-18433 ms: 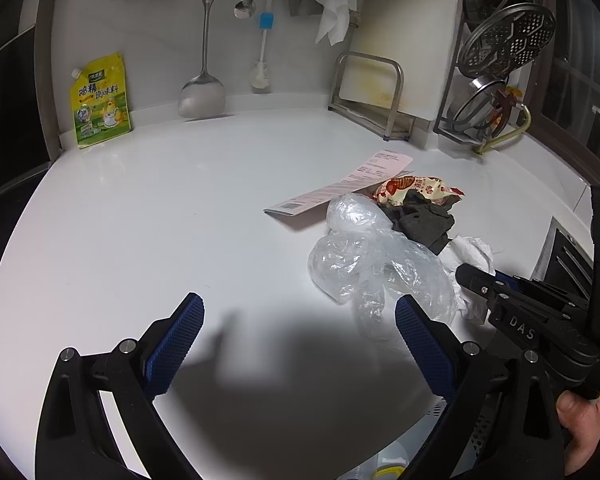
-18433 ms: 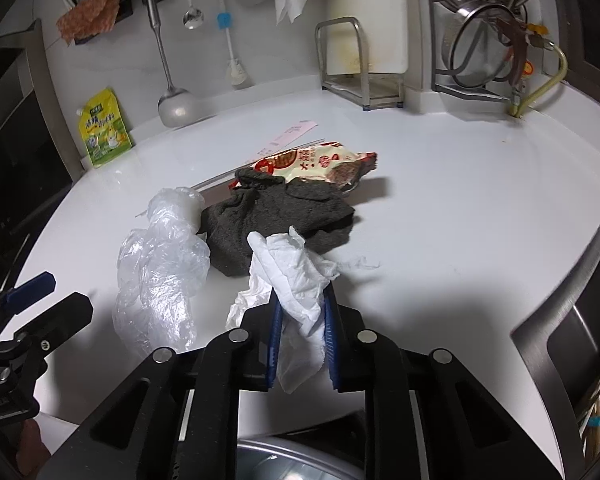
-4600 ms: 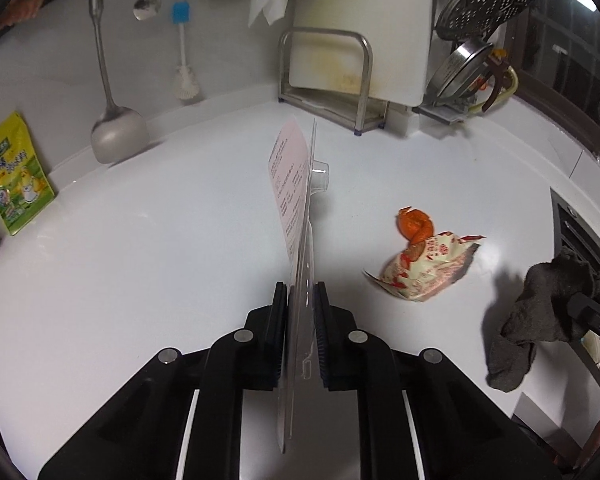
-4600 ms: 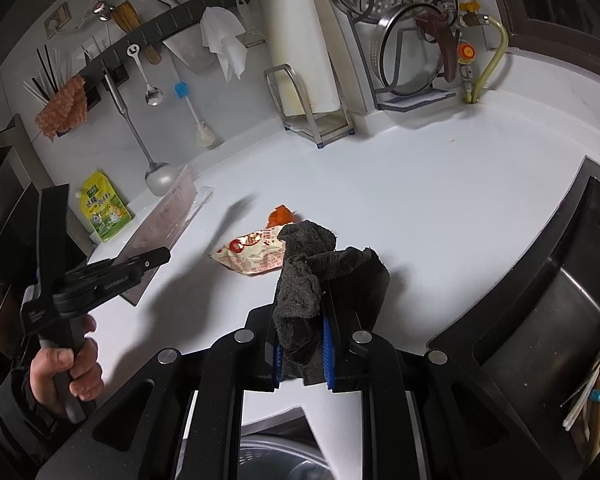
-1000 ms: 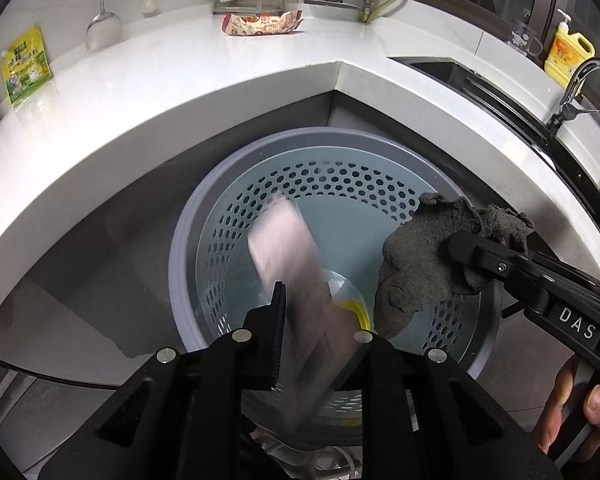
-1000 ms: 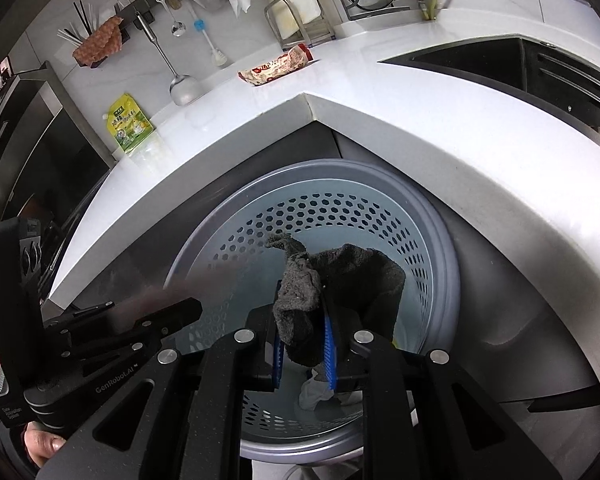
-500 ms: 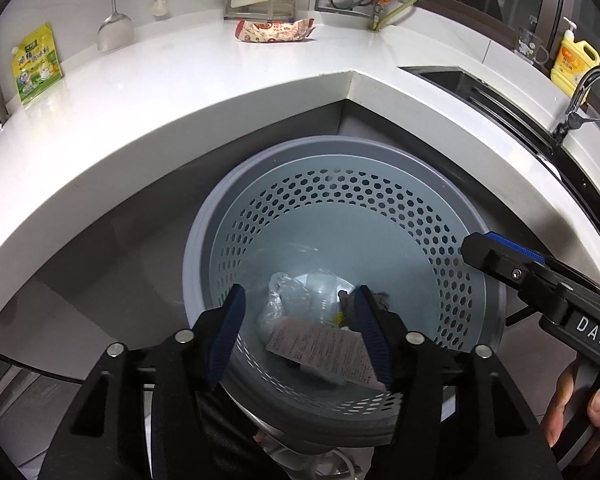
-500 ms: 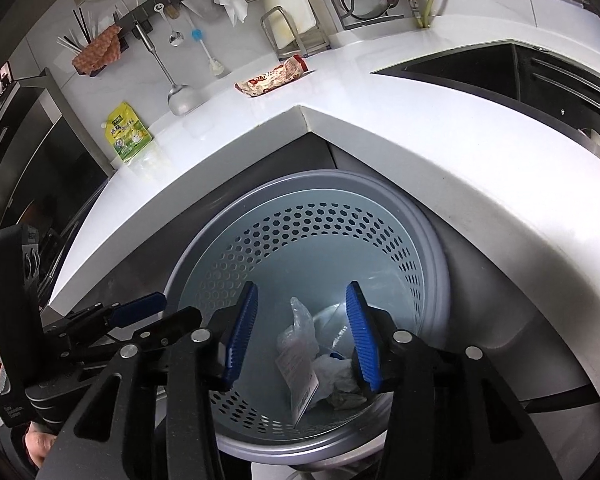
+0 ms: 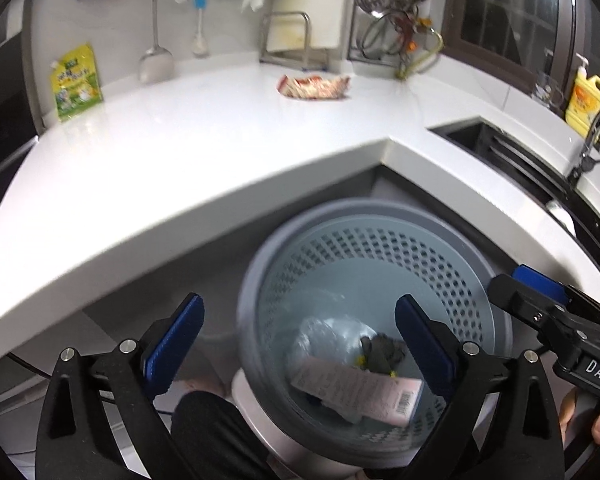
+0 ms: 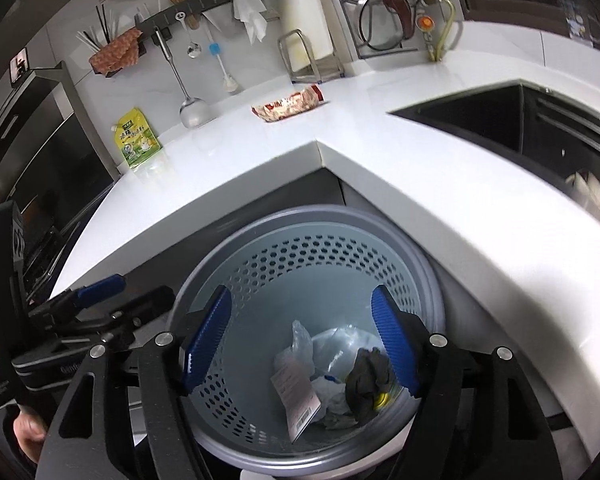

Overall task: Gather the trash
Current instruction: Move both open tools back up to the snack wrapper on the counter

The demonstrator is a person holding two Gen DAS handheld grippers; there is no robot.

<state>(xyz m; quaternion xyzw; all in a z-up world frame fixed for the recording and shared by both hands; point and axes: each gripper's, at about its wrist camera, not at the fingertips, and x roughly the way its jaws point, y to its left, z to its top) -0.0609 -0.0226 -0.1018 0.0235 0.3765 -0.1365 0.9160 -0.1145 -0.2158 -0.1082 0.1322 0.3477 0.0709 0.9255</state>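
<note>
A grey perforated bin (image 9: 452,240) (image 10: 312,220) stands on the floor below the white counter corner. Inside lie a pink receipt (image 9: 360,392) (image 10: 296,396), a dark grey cloth (image 9: 380,354) (image 10: 366,380), clear plastic (image 9: 324,332) (image 10: 340,344) and white tissue (image 10: 332,396). A red and cream snack wrapper (image 9: 314,86) (image 10: 290,107) lies on the counter near the back wall. My left gripper (image 9: 298,346) is open and empty above the bin's left rim. My right gripper (image 10: 300,346) is open and empty over the bin.
A yellow-green pouch (image 9: 75,80) (image 10: 136,138) leans at the back left. A ladle (image 10: 192,110), brush and cutting-board rack (image 10: 310,58) line the wall. The dark sink (image 10: 520,128) is at right, with a yellow soap bottle (image 9: 586,100) and a tap behind it.
Both grippers opened wider and rose, tilting up toward the counter. The cloth and receipt, dropped a moment earlier, now lie in the bin.
</note>
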